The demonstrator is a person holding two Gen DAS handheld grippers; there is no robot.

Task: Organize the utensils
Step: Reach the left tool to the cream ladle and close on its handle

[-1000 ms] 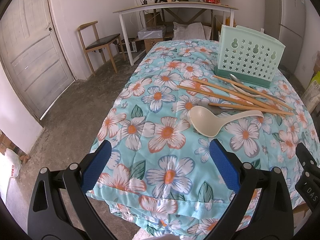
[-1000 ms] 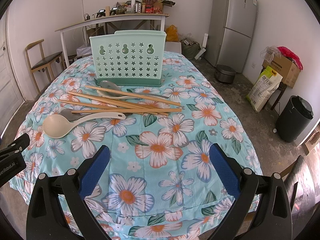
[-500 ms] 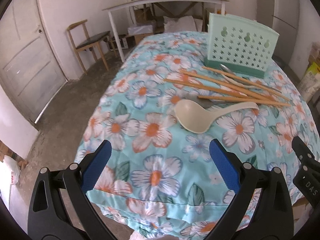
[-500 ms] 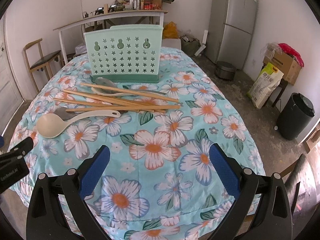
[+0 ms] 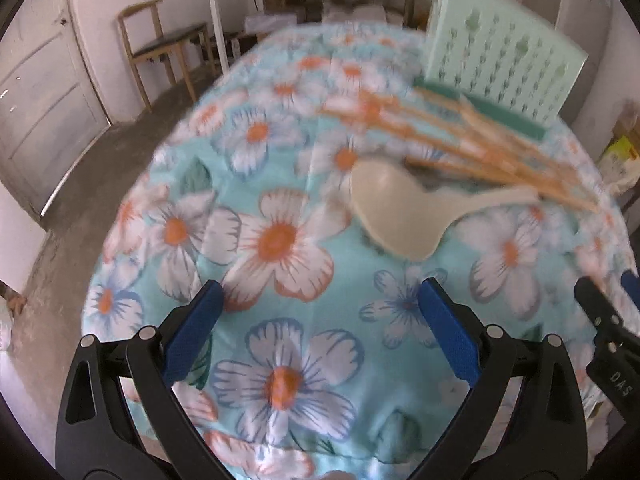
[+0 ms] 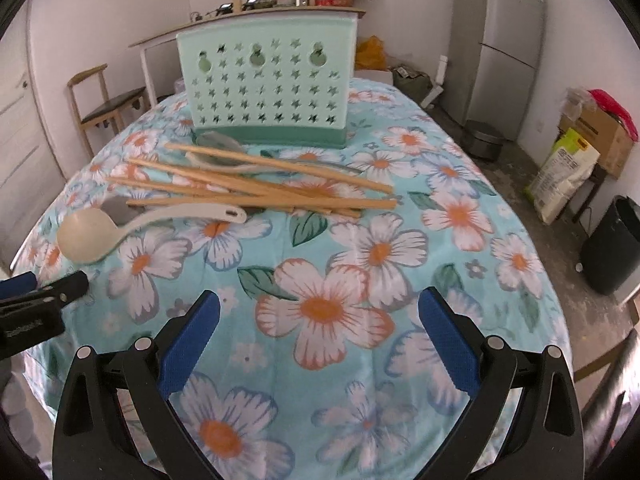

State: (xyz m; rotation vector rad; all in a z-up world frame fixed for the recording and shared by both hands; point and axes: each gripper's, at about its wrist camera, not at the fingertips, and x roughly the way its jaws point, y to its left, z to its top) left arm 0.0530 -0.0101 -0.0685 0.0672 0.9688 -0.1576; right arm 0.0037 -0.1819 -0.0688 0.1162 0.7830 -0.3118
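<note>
A mint-green utensil holder (image 6: 269, 80) with star cut-outs stands upright at the far side of the flowered tablecloth (image 6: 360, 264). In front of it lie several wooden chopsticks (image 6: 264, 184), a grey spoon (image 6: 218, 142) and a cream ladle (image 6: 86, 238). The blurred left wrist view shows the holder (image 5: 504, 60), chopsticks (image 5: 472, 144) and ladle (image 5: 400, 216) ahead. My left gripper (image 5: 320, 328) hovers open above the cloth, just short of the ladle. My right gripper (image 6: 318, 332) is open over the near middle of the table, empty.
A wooden chair (image 6: 108, 100) and a cluttered white desk (image 6: 248, 20) stand behind the table. A fridge (image 6: 504, 40), cardboard boxes (image 6: 600, 136) and a black bin (image 6: 612, 248) are to the right. A door (image 5: 44, 112) is at the left.
Both grippers have moved forward toward the utensils; the ladle and holder appear larger and closer. The left view is motion-blurred. Both stay open, and nothing on the table has shifted.
</note>
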